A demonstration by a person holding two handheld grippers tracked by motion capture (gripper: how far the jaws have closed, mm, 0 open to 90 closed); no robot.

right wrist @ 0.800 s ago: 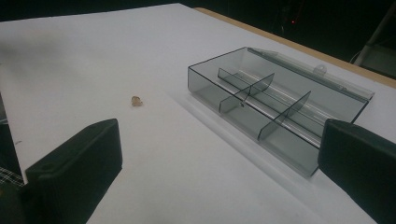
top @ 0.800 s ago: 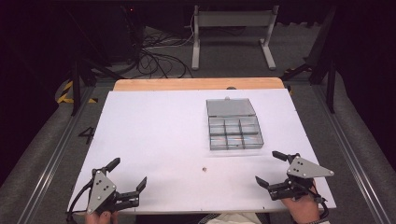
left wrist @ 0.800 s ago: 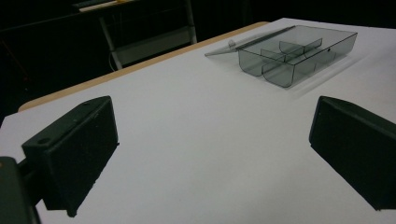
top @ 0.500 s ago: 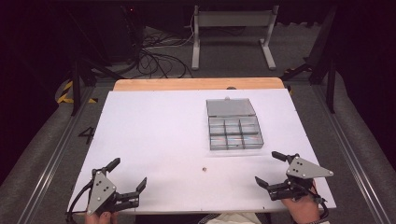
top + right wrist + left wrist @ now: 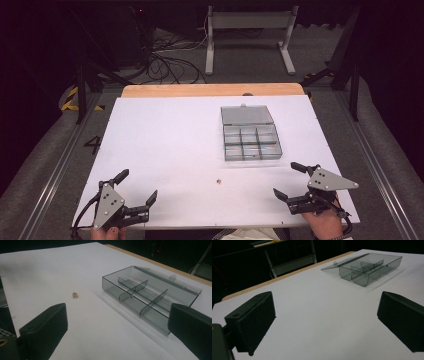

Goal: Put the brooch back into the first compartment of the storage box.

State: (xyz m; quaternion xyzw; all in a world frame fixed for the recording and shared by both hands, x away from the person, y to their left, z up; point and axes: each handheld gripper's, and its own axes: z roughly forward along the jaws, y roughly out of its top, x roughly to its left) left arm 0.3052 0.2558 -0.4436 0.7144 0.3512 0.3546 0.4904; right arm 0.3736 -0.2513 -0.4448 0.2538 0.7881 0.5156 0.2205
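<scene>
Centrally, a tiny tan crumpled pellet (image 5: 218, 181) lies beside the clear grey compartmented plastic box (image 5: 251, 142); left gripper (image 5: 136, 192) and right gripper (image 5: 287, 181) gape wide, empty.

A: State the colours around the left gripper (image 5: 139, 192).

B: Black jaws, a grey plate on top, a black cable. The table (image 5: 165, 145) beneath it is plain white, with a light wood strip along the far edge.

A: And around the right gripper (image 5: 291, 182)?

B: Same black and grey. Ahead of its jaws, the compartment box (image 5: 147, 298) is smoky grey, see-through. Left of that, a small piece (image 5: 75, 295) is pale tan-pink. Beyond the table, the floor (image 5: 47, 150) is grey with yellow-black striped marks.
</scene>
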